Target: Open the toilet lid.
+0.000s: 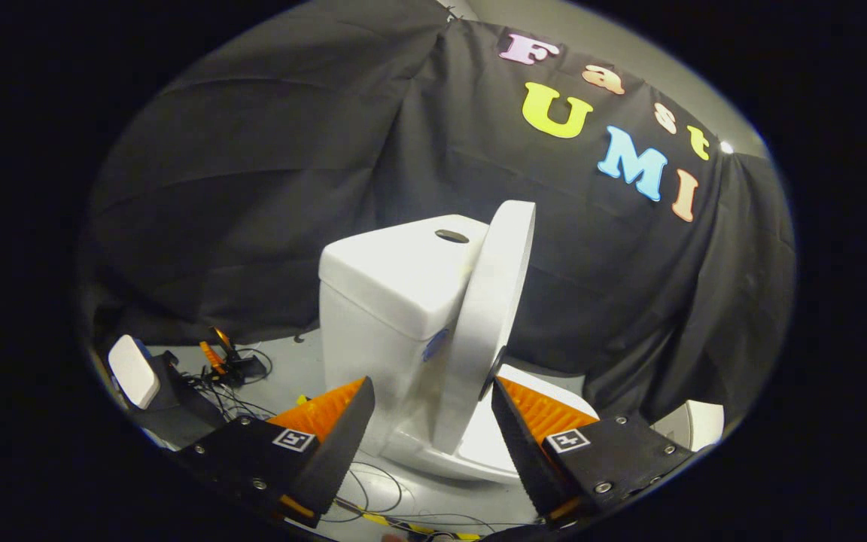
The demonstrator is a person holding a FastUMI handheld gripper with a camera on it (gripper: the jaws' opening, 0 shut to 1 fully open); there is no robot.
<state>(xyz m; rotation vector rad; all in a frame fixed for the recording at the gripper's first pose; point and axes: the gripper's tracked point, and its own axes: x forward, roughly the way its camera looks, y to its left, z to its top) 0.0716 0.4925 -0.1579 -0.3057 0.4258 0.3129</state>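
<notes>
A: While the cam is tilted, biggest thing first: black cloth wall [253, 188] behind everything, grey floor [290, 369] under it.

B: Toilet?

A: White toilet [373, 331] stands on the floor in front of the cloth, just ahead of the fingers. Tank [396, 278] has a dark round opening on its top, near the lid side.

B: Lid state?

A: Toilet lid [490, 316] is raised, seen nearly edge-on, leaning back against the tank front. Seat and bowl rim [479, 452] show below it, between the fingers.

B: Gripper?

A: Gripper [433, 421] is spread wide, nothing pinched. Left finger [328, 436] sits in front of the tank's lower body. Right finger [531, 429] has its tip right by the lid's lower edge; can't tell if it touches.

B: Other stuff?

A: White box [693, 425] on the floor beyond the right finger, at the cloth's foot. Left of the toilet: white pad-shaped device [134, 370] on a dark stand, then a small orange-and-black tool [223, 354], then loose cables [238, 399] on the floor. More cable [373, 489] runs below the bowl, between the fingers.
</notes>
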